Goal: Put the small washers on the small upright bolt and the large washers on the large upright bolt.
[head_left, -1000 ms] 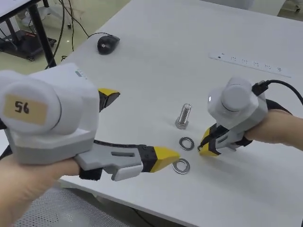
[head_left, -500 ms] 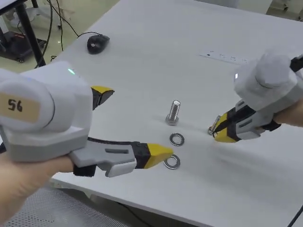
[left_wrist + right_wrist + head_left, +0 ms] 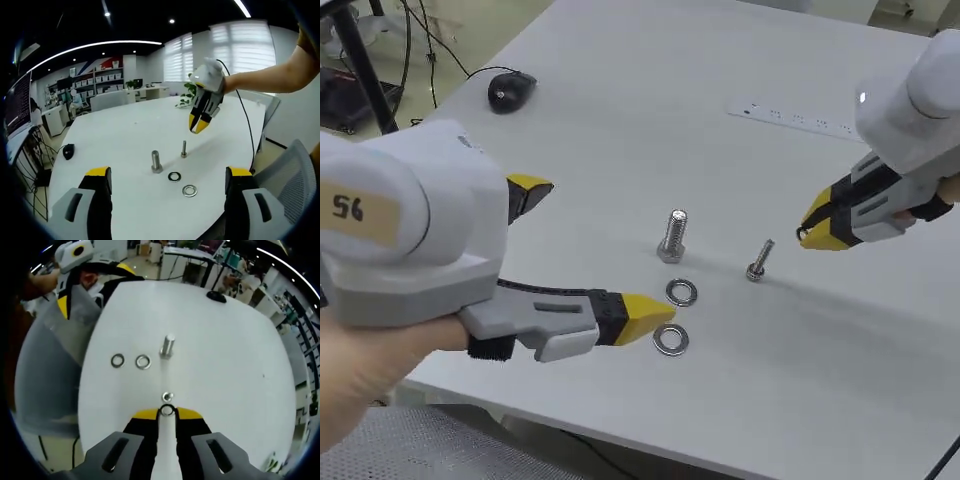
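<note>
A large upright bolt (image 3: 672, 236) (image 3: 157, 162) (image 3: 167, 346) stands mid-table, and a small bolt (image 3: 759, 260) (image 3: 184, 149) (image 3: 168, 396) stands free to its right. Two large washers (image 3: 681, 292) (image 3: 670, 339) lie flat in front of them; they also show as large washers (image 3: 143, 361) (image 3: 118, 360) in the right gripper view. My right gripper (image 3: 812, 237) (image 3: 198, 127) (image 3: 167, 413) hovers above and right of the small bolt, shut on a small washer (image 3: 167, 410). My left gripper (image 3: 592, 248) (image 3: 168, 173) is open wide, low at the near left, with nothing between its jaws.
A black mouse (image 3: 510, 90) lies at the far left of the white table (image 3: 620, 130). A white power strip (image 3: 800, 120) lies at the far right. The table's near edge runs just below the washers, and a grey mesh chair (image 3: 430, 440) sits under it.
My right gripper has risen from the table, up and to the right. The small bolt that was at its tips now stands alone. The left gripper has stayed in place and open.
</note>
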A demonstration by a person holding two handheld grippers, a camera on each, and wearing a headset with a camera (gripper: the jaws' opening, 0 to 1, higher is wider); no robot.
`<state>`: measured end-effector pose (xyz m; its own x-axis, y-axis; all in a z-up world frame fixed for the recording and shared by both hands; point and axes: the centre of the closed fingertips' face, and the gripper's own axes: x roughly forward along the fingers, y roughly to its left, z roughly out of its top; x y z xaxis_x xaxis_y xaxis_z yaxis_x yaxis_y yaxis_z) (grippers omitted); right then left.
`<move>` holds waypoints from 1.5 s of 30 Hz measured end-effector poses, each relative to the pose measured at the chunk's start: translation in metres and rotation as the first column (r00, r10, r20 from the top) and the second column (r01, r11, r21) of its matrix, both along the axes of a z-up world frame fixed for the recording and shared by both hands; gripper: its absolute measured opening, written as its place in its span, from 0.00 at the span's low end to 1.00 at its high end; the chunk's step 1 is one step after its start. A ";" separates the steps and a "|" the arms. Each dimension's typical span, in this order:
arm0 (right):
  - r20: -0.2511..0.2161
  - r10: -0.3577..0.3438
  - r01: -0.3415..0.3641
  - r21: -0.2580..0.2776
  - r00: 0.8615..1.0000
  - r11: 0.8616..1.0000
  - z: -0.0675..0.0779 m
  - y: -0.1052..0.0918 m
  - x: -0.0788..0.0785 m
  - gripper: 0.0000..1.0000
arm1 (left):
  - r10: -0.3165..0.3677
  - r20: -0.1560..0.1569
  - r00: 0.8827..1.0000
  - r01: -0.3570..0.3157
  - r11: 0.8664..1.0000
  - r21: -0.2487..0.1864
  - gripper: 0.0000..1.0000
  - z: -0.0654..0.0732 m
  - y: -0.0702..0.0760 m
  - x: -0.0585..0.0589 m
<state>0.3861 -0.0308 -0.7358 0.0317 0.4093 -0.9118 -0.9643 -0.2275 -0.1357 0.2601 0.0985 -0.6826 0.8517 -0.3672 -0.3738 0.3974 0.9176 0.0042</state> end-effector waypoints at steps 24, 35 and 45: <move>-0.014 0.049 -0.050 -0.068 0.999 0.996 -0.025 0.019 0.007 0.12 | 0.023 -0.001 1.000 -0.023 0.999 -0.028 0.95 -0.001 0.005 -0.001; -0.013 0.065 -0.066 -0.097 0.998 0.993 -0.049 0.017 0.012 0.13 | 0.019 -0.017 1.000 -0.020 1.000 -0.022 0.94 -0.006 0.006 -0.001; -0.027 0.055 -0.058 -0.100 0.998 0.993 -0.069 0.018 0.015 0.13 | 0.020 -0.025 0.999 -0.020 1.000 -0.018 0.94 -0.008 0.007 -0.001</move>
